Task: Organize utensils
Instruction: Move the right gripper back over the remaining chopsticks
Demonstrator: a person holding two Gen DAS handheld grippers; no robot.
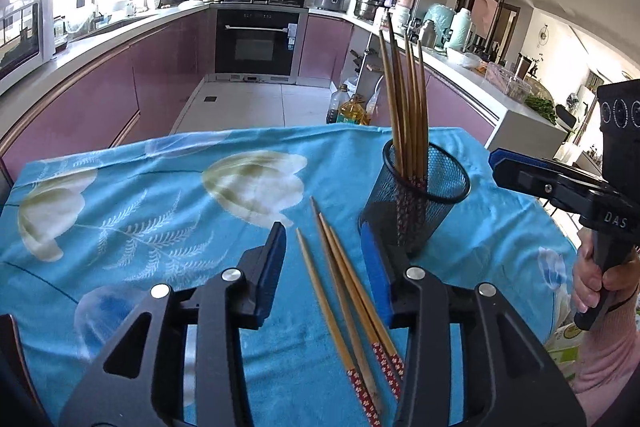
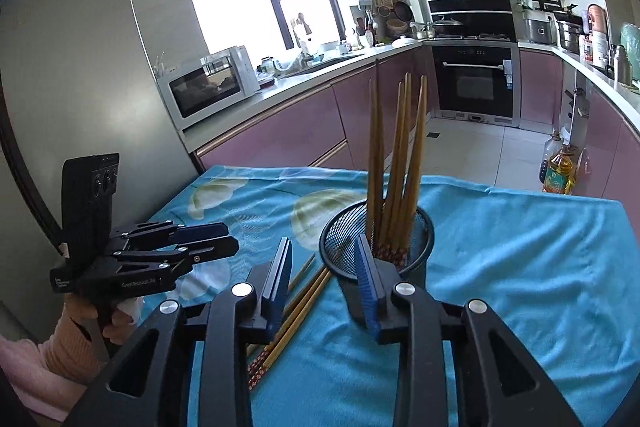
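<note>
Left wrist view: the left tool (image 1: 324, 259) stood spread, empty, over thin, stiff, light bamboo chopsticks (image 1: 344, 287) on the blue floral-clothed bench (image 1: 160, 227); best pinched mid-shaft.

Right wrist view: the right tool (image 2: 324, 267) stood spread, empty, before the black mesh cup (image 2: 420, 239).

Matt wooden chopsticks (image 1: 352, 291), black metal-mesh holder (image 1: 420, 195), seemingly soft cotton tablecloth (image 1: 160, 227).

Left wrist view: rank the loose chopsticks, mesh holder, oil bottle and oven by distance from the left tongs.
1. Loose chopsticks, lying on the cloth between the left tongs.
2. Mesh holder, just ahead, right.
3. Oil bottle, on the floor beyond the table.
4. Oven, far wall.
</note>
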